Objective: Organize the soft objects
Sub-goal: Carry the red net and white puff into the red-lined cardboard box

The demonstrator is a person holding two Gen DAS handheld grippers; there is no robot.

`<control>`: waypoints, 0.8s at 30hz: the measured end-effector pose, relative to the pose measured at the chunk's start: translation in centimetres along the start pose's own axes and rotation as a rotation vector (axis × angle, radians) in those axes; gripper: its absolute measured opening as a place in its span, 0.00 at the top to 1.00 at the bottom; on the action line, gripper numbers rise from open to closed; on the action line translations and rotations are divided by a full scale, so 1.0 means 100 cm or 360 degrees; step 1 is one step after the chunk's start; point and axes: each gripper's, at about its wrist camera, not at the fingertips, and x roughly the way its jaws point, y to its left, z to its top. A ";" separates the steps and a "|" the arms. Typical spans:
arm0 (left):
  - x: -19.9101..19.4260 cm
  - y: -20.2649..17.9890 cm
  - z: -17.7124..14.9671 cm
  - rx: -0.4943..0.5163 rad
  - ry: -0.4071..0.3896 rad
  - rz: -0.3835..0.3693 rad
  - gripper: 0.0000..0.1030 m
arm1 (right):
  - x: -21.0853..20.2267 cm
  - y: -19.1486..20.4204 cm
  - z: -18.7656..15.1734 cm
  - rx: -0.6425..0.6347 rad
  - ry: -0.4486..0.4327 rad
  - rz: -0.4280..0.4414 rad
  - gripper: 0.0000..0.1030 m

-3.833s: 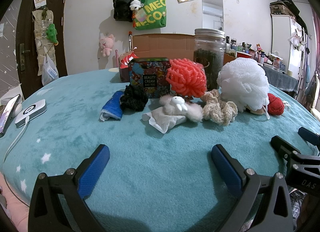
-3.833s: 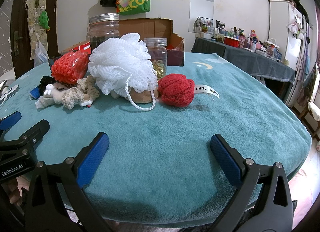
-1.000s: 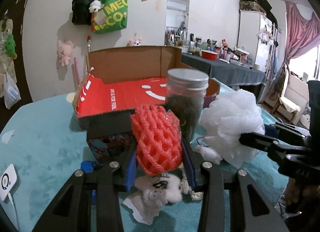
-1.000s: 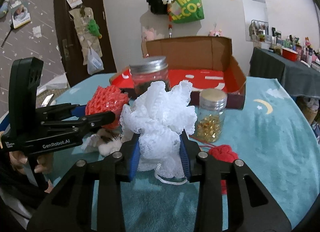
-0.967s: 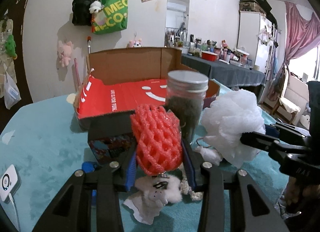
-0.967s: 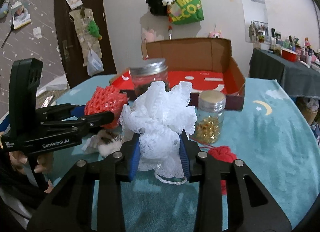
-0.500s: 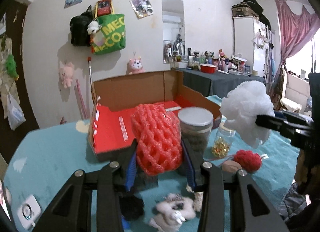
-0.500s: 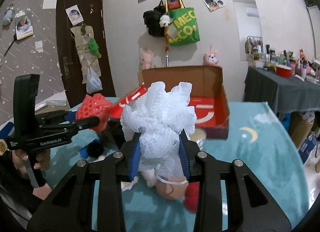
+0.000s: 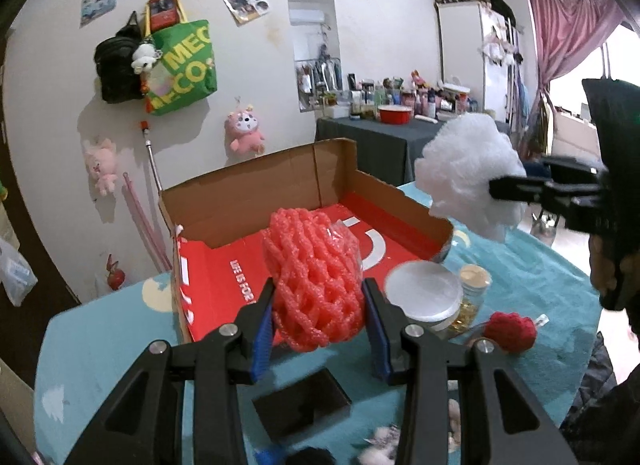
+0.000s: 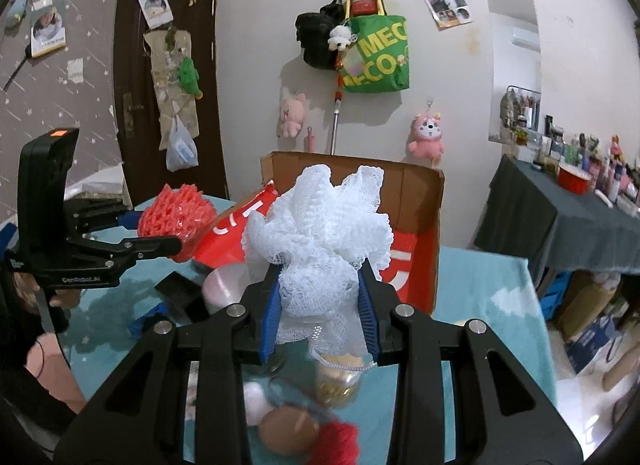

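Step in hand: carry phase, by my reading. Both soft things are lifted off the bench [image 9: 100,329] and held in front of the open box [image 9: 256,201]; nothing has been dropped in.
Left hand-held gripper [image 9: 318,321]: closed on the red net [image 9: 314,281], its blue pads pressing both sides so the foam mesh bulges above and below them.
Right hand-held gripper [image 10: 320,313]: closed on the white puff [image 10: 320,233], gripping it low near its cord loop; most of the puff blooms above the pads.
Red net, place: in the air, near the box's front edge, above the dark tin [image 9: 302,405].
White puff, place: in the air to the right of the box, above the jars [image 9: 424,293]; from the left wrist view it sits level with the box's right wall.
Red net, axis: long axis roughly upright between the pads, leaning slightly left at the top.
White puff, axis: near round, no clear long axis; cord end points down toward the bench.
Next move, judged: bring each one forward over the red floor of the box, lower past the cardboard wall, then open the jaws. The two hand-held grippers are close, so they should keep apart.
Left on bench: red knit ball [image 9: 510,331] and small plush bits, blurred.
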 end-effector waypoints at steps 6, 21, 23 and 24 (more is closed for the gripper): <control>0.038 0.022 0.030 0.0074 0.0132 -0.0009 0.58 | 0.045 -0.009 0.036 -0.0120 0.0136 -0.0031 0.69; 0.186 0.058 0.060 -0.0013 0.0536 -0.0075 0.58 | 0.240 -0.046 0.065 -0.0097 0.0669 -0.0057 0.69; 0.206 0.063 0.061 -0.0037 0.0583 -0.0059 0.58 | 0.258 -0.049 0.065 -0.0076 0.0707 -0.0071 0.69; 0.215 0.065 0.060 -0.0055 0.0603 -0.0051 0.58 | 0.269 -0.052 0.064 -0.0060 0.0732 -0.0080 0.69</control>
